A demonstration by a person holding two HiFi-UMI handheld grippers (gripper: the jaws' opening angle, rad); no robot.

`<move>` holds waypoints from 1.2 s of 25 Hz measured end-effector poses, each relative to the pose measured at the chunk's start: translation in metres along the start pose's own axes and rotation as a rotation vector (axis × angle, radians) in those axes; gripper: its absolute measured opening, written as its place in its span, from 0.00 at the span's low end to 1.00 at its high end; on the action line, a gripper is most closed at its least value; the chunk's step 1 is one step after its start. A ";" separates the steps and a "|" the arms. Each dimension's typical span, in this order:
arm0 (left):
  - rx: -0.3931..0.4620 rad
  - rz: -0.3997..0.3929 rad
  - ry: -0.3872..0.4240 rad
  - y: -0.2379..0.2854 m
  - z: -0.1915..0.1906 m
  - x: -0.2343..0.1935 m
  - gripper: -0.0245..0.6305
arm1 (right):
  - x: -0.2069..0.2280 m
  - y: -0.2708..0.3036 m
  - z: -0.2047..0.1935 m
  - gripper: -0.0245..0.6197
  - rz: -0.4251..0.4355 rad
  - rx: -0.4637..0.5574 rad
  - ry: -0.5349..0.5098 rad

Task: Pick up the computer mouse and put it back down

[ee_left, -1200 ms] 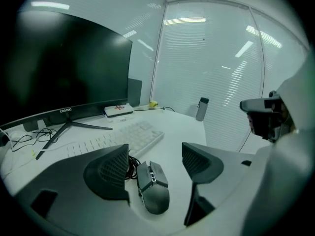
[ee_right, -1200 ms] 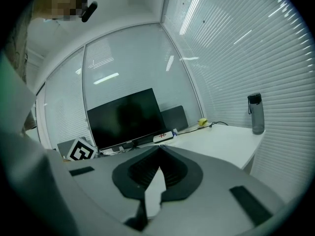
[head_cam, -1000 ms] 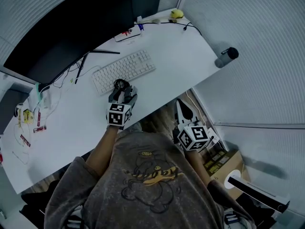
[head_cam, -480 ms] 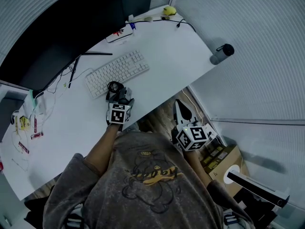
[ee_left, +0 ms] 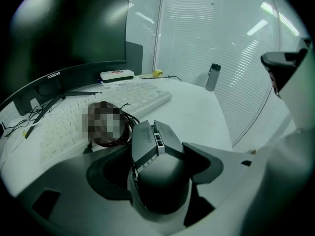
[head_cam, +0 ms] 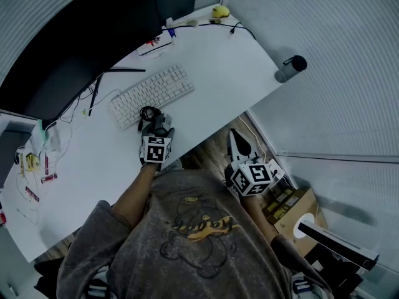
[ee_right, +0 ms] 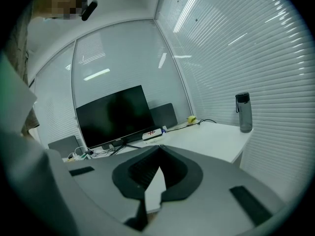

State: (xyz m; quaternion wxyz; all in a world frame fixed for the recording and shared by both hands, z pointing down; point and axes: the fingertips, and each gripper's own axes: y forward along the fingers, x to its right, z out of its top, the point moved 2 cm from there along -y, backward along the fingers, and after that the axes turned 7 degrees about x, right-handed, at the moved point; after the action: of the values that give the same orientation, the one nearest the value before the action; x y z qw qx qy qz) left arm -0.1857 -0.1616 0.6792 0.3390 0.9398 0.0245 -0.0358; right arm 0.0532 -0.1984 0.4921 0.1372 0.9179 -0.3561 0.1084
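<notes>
The left gripper (head_cam: 158,128) squeezes the black computer mouse (ee_left: 160,173) from both sides. It is just in front of the white keyboard (head_cam: 153,92) and next to a curled-up cable (head_cam: 148,113), but I cannot tell if the mouse touches the desk (head_cam: 230,67) or sits a bit above it. The right gripper (ee_right: 158,151) is pressed together with nothing in it and hangs off the near edge of the desk. There is bare desk to the right, with a bottle (head_cam: 290,69) at the far corner and a big dark screen (head_cam: 81,36) behind the keyboard.
</notes>
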 end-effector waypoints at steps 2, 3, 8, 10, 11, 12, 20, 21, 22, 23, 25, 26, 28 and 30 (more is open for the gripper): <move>-0.001 -0.001 0.003 0.000 0.000 0.000 0.53 | 0.000 0.000 0.000 0.05 0.002 0.001 0.002; -0.002 -0.005 0.006 0.000 0.000 -0.001 0.53 | -0.001 0.001 0.000 0.05 0.003 0.001 0.002; -0.023 -0.027 -0.004 -0.005 0.003 0.000 0.53 | 0.000 -0.001 -0.001 0.05 0.000 0.001 0.004; -0.009 -0.030 -0.005 -0.008 0.008 0.002 0.52 | 0.001 -0.002 -0.001 0.05 -0.004 0.004 0.006; 0.001 -0.033 -0.002 -0.009 0.011 0.003 0.52 | 0.001 -0.002 -0.001 0.05 -0.005 0.005 0.006; 0.012 -0.037 0.001 -0.011 0.015 0.004 0.52 | 0.001 -0.003 -0.001 0.05 -0.005 0.006 0.006; 0.148 -0.068 0.006 -0.028 0.071 0.008 0.52 | 0.000 -0.005 0.000 0.05 -0.006 0.016 0.011; 0.170 -0.074 0.007 -0.032 0.079 0.009 0.52 | 0.000 -0.005 0.000 0.05 -0.007 0.017 0.012; 0.191 -0.080 0.011 -0.036 0.088 0.011 0.52 | -0.001 -0.005 0.000 0.05 -0.007 0.018 0.012; 0.212 -0.088 0.015 -0.040 0.096 0.013 0.52 | -0.001 -0.005 0.000 0.05 -0.008 0.020 0.013; 0.252 -0.104 0.021 -0.049 0.113 0.017 0.52 | -0.001 -0.005 0.000 0.05 -0.009 0.023 0.016; 0.272 -0.112 0.025 -0.053 0.121 0.020 0.52 | -0.001 -0.005 0.000 0.05 -0.009 0.024 0.017; 0.309 -0.128 0.033 -0.061 0.136 0.025 0.52 | 0.000 -0.005 0.001 0.05 -0.009 0.027 0.018; 0.347 -0.144 0.038 -0.071 0.150 0.030 0.52 | 0.000 -0.005 0.001 0.05 -0.010 0.031 0.019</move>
State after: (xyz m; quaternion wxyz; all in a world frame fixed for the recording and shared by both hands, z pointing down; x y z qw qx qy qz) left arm -0.1682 -0.2023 0.5161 0.1678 0.9805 0.0914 -0.0458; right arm 0.0569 -0.1947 0.4901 0.1271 0.9205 -0.3487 0.1220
